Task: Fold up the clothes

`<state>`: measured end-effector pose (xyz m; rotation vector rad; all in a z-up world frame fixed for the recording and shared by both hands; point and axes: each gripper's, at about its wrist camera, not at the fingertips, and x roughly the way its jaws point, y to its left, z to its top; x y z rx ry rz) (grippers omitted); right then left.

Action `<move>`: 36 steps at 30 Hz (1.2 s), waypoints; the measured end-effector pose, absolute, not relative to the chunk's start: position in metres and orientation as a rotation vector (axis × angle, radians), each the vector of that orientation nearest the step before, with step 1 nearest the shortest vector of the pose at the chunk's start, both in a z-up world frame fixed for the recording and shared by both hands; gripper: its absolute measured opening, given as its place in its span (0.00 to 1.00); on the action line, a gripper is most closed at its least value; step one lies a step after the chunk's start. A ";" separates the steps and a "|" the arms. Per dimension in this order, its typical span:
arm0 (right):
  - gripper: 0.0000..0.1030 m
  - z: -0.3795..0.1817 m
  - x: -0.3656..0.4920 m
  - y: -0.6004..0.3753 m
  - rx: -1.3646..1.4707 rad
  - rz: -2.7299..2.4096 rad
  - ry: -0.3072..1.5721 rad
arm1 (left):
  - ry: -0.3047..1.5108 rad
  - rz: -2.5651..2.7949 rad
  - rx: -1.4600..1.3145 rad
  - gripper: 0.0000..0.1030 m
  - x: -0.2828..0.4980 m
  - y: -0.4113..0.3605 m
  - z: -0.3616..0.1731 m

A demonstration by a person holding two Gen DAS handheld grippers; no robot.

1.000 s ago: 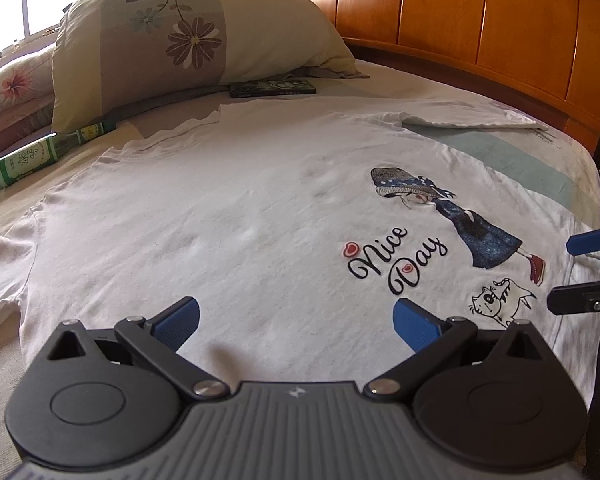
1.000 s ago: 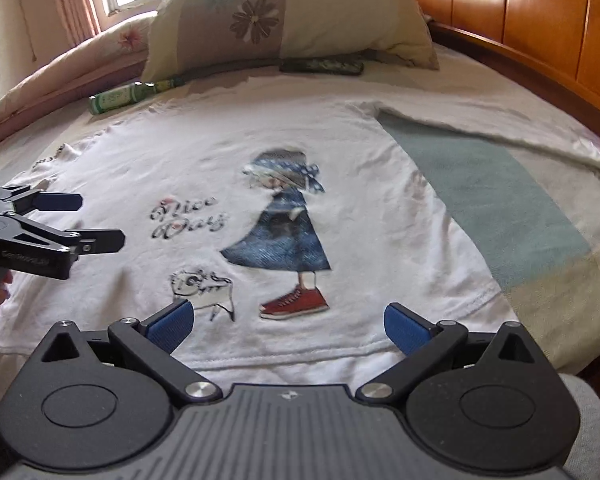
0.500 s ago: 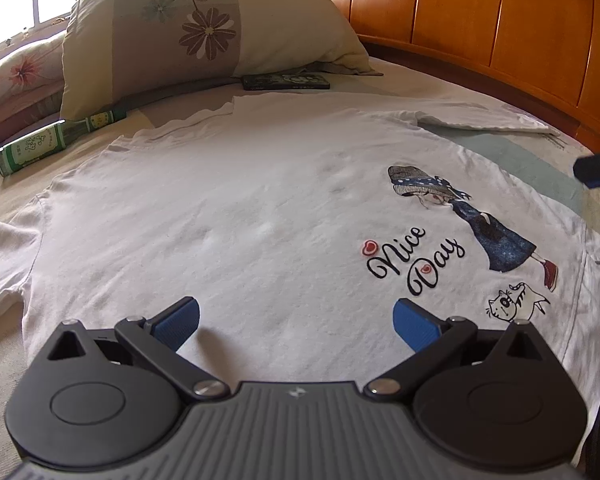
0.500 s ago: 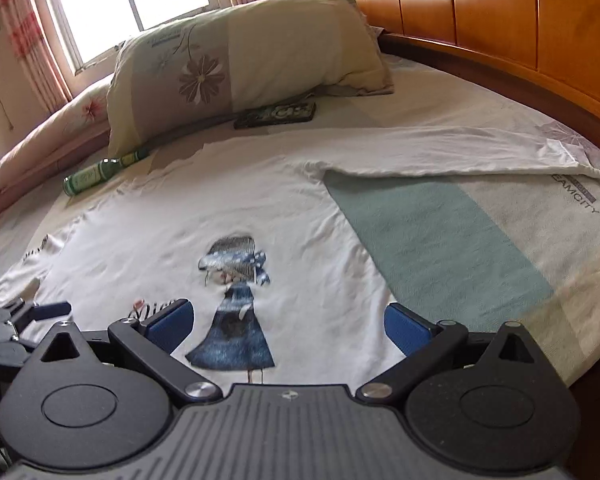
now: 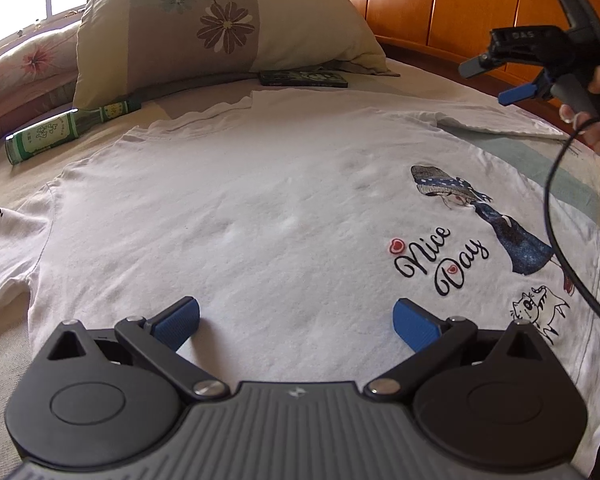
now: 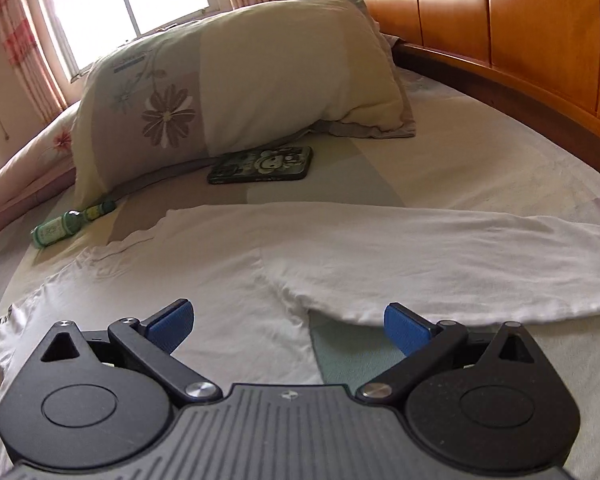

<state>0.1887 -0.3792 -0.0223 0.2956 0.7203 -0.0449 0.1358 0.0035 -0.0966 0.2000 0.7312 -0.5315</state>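
A white long-sleeved T-shirt point(image 5: 260, 200) with a girl print and "Nice Day" lettering lies flat, front up, on the bed. My left gripper point(image 5: 296, 318) is open and empty, low over the shirt's hem side. My right gripper point(image 6: 286, 322) is open and empty, above the armpit where the right sleeve point(image 6: 440, 256) stretches out to the right. The right gripper also shows in the left wrist view point(image 5: 496, 80), held in a hand high above the sleeve. The left sleeve point(image 5: 4, 236) lies at the far left.
A flowered pillow point(image 6: 236, 88) leans at the head of the bed. A phone in a green case point(image 6: 262, 166) and a green bottle point(image 6: 70, 224) lie beyond the shirt's collar. A wooden headboard point(image 6: 520, 28) runs along the right. A cable point(image 5: 556, 208) hangs from the right gripper.
My right gripper has lifted from the shirt's hem and travelled forward to the right sleeve and armpit. My left gripper has moved slightly and stays open.
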 end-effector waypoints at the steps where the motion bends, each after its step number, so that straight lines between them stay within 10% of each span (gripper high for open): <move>1: 1.00 -0.028 0.198 -0.385 0.281 -0.050 0.715 | 0.730 -0.532 0.194 0.99 0.137 0.004 -0.097; 36: 1.00 -0.062 0.209 -0.556 0.556 -0.236 0.664 | 0.687 -0.532 0.194 0.99 0.140 0.005 -0.102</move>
